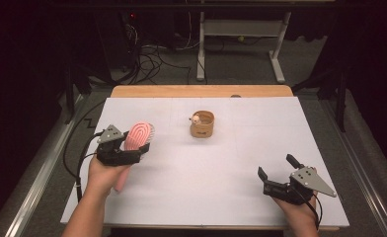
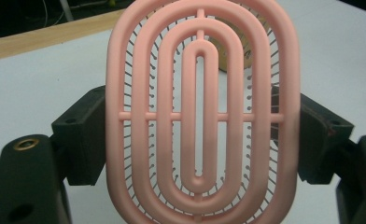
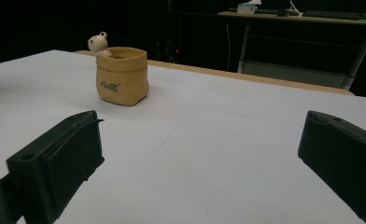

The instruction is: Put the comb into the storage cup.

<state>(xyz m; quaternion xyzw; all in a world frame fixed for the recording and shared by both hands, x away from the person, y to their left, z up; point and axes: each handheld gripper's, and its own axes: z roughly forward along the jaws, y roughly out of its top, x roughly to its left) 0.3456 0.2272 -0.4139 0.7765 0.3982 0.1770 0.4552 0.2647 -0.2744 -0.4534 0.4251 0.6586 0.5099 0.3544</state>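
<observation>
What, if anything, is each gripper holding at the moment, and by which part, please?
The left gripper holds the pink hairbrush by the sides of its head, handle hanging below. The right gripper is open and holds nothing.

Small dark script on front of tan pot (image 3: 122,77), too blurry to read; no other text.

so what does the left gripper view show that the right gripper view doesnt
Left gripper view alone: the pink oval plastic hairbrush up close, its ringed back and thin bristles clamped between the left gripper's black jaws.

Right gripper view alone: the tan sack-shaped ceramic pot in full, with a small cream bear figure on its rim and dark lettering on its side, seen between the wide-apart jaws of the right gripper.

Shared: the white table cover and the wooden table edge beyond it.
</observation>
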